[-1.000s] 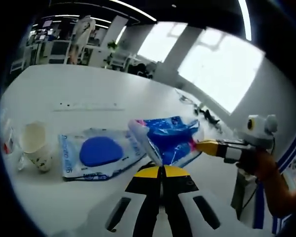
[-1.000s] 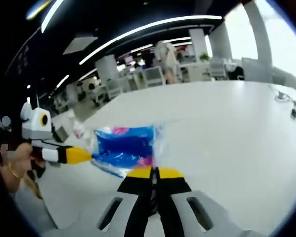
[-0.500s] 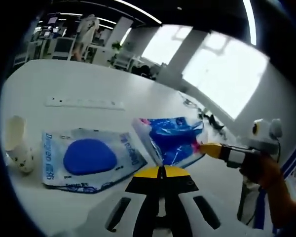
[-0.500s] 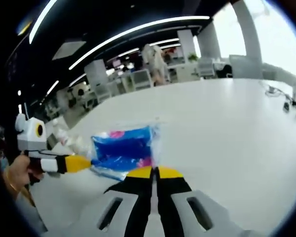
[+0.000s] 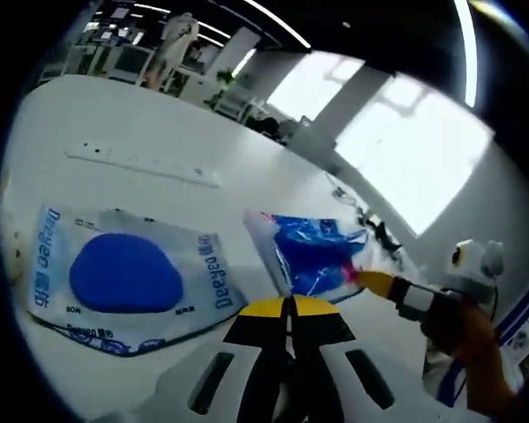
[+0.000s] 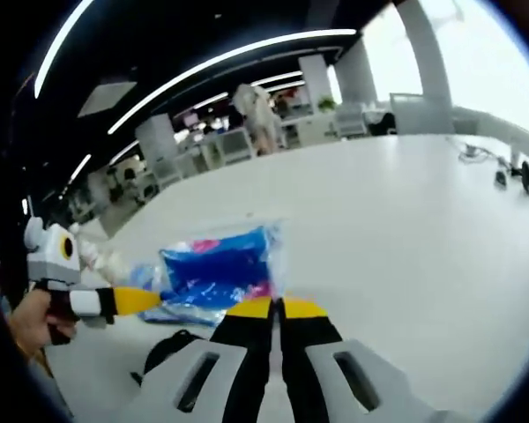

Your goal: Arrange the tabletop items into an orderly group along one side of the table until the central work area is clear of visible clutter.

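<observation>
Holding: a blue-printed plastic bag between my two grippers, one edge in each.
Flat pouch: in the left gripper view it lies at far left on the white table, a white packet with a large blue oval and blue lettering; it sits just left of my left jaws and is not touched by them.
Strip: a long pale strip lies on the table beyond the pouch, well apart from the bag.
Left gripper: my yellow-tipped jaws are pressed together on the near edge of the bag; the bag rises straight from the tips, up and to the right.
Bag in the left gripper view: crumpled clear film with blue and a bit of pink print, lifted off the table, stretched between my left tips and the other gripper's tip.
Right gripper, seen from the left gripper view: it comes in from the right, held by my hand, its yellow tip meeting the bag's pink corner.
Left gripper, seen from the right gripper view: it enters from the left, yellow tip at the bag's left edge.
Right gripper: my jaws are closed tight on the bag's lower right edge; the bag spreads up and left from the tips.
Dark object: a dark shape sits low, just left of my right jaws; I cannot tell what it is.
</observation>
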A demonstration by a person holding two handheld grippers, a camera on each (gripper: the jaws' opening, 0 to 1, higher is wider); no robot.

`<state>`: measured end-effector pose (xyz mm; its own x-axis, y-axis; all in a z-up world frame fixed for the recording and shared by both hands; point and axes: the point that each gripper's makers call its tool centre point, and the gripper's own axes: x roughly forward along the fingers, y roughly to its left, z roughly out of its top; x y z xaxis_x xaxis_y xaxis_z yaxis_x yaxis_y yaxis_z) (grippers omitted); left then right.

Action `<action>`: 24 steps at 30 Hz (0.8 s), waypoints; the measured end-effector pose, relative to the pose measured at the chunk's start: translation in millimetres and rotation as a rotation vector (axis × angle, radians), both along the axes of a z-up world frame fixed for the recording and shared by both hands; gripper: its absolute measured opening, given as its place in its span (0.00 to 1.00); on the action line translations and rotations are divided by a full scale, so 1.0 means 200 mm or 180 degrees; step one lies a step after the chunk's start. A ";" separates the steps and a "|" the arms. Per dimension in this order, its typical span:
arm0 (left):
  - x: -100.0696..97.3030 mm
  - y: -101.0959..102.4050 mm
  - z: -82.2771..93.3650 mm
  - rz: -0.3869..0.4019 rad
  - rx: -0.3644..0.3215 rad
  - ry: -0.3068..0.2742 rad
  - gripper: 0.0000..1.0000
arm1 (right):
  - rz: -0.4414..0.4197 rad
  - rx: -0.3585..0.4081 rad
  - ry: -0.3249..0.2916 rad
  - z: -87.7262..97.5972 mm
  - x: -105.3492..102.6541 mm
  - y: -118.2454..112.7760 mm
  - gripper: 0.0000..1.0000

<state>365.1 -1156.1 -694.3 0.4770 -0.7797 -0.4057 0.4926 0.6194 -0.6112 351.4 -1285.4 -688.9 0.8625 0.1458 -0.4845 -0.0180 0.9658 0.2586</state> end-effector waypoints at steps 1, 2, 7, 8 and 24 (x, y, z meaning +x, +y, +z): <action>0.00 -0.01 -0.01 0.0006 0.0041 0.0007 0.00 | 0.0001 0.0013 0.0017 -0.01 0.01 0.00 0.00; 0.01 -0.01 -0.02 0.0013 0.0065 0.0000 0.00 | -0.0001 0.0017 0.0023 -0.02 0.01 0.00 0.00; 0.04 -0.03 -0.07 0.0124 0.0104 0.0122 0.00 | -0.0031 0.0178 -0.0015 -0.07 0.05 -0.03 0.00; 0.04 -0.04 -0.08 0.0126 0.0108 0.0131 0.00 | -0.0064 0.0229 -0.0012 -0.08 0.05 -0.04 0.00; 0.07 -0.06 -0.21 0.0307 0.0231 0.0469 0.02 | 0.0073 0.0384 0.0203 -0.28 0.11 -0.05 0.00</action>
<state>379.8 -1168.3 -736.3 0.4792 -0.6995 -0.5302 0.3374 0.7045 -0.6244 374.0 -1296.3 -744.6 0.8263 0.2257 -0.5160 -0.0196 0.9272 0.3742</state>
